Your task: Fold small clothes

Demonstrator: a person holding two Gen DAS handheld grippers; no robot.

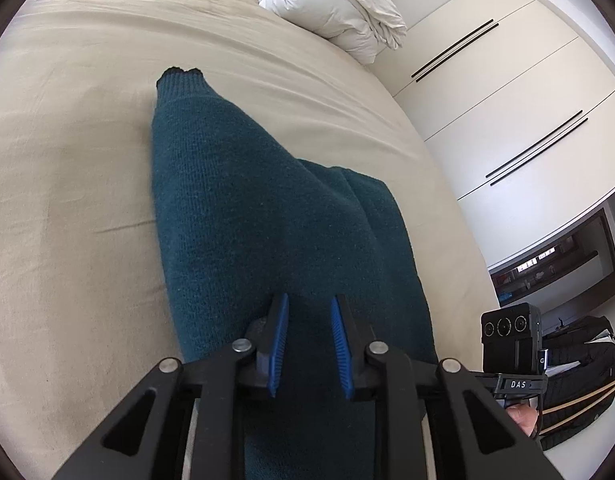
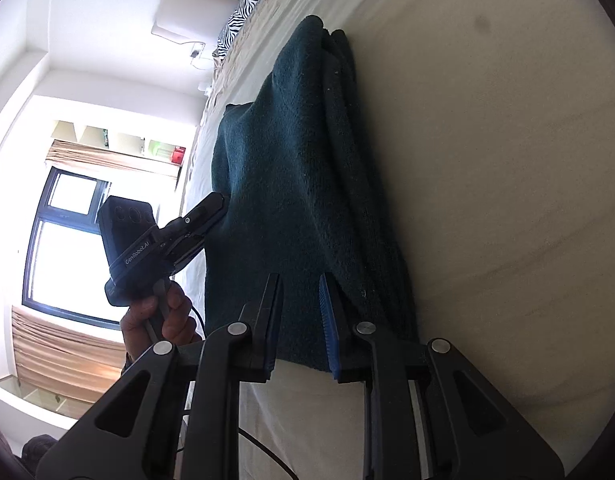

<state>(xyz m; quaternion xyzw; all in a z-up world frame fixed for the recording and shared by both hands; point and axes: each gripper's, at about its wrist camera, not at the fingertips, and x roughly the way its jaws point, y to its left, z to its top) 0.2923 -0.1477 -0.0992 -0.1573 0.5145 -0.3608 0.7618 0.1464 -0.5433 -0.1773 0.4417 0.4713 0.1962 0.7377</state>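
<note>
A dark teal knit garment [image 1: 247, 200] lies lengthwise on the beige bed [image 1: 67, 160], its ribbed cuff end [image 1: 179, 78] pointing away. My left gripper [image 1: 309, 300] sits over the near part, blue pads a narrow gap apart with knit filling the gap and rising toward it like a ridge. In the right wrist view the same garment [image 2: 291, 168] shows folded layers along its right side. My right gripper [image 2: 301, 280] straddles its near hem, pads close together with the knit between them. The left gripper [image 2: 221, 200], held in a hand [image 2: 159, 320], meets the garment's left edge.
A bunched white duvet [image 1: 331, 4] lies at the far side of the bed, a zebra-print pillow [image 2: 239, 12] at its head. White wardrobe doors [image 1: 507, 100] stand to the right, with a dark bag [image 1: 579, 380] on the floor. A bright window [image 2: 67, 240] lies beyond the bed edge.
</note>
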